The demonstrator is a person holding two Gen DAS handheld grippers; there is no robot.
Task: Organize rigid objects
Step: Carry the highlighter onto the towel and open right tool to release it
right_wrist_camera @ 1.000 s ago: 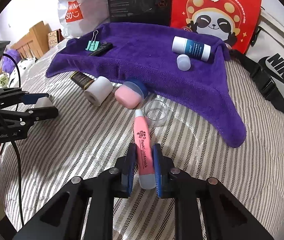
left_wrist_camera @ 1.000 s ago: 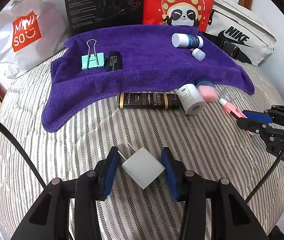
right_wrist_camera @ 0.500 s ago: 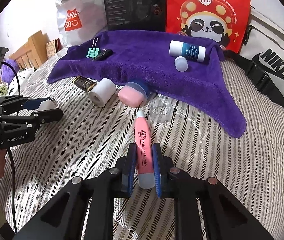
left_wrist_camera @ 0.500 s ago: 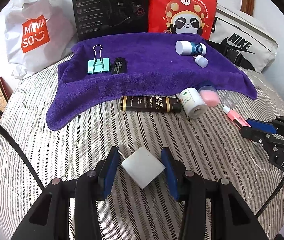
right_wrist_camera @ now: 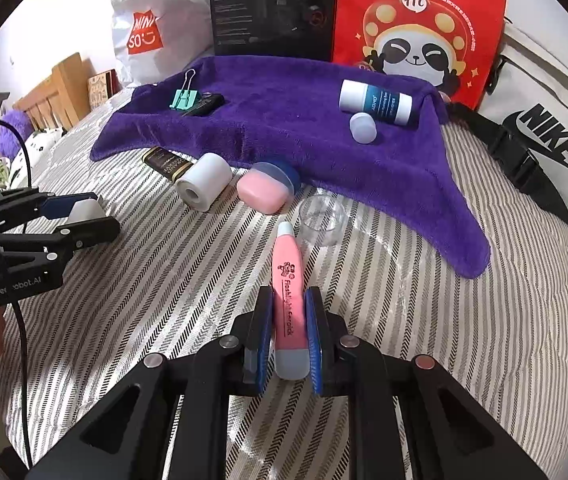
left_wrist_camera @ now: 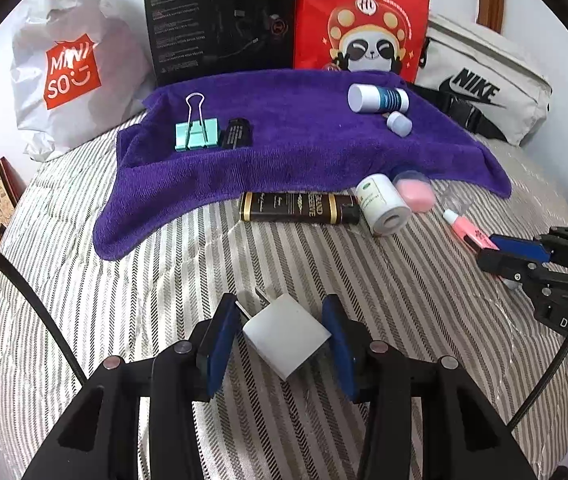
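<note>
Charger (left_wrist_camera: 287, 334) pinched corner-wise in left gripper (left_wrist_camera: 280, 344), pink pen (right_wrist_camera: 290, 300) clamped in right gripper (right_wrist_camera: 289, 340); carry both level to purple towel (left_wrist_camera: 304, 140), avoiding twist.

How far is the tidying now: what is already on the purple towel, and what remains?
Done: binder clip, black lighter, white bottle and small cap lie on the purple towel. In hand: left gripper holds the white charger; right gripper holds the pink tube. Left on the bed: dark tube, white roll, pink case, clear cup.

Bright, sharp daylight; fisheye-warped edges
</note>
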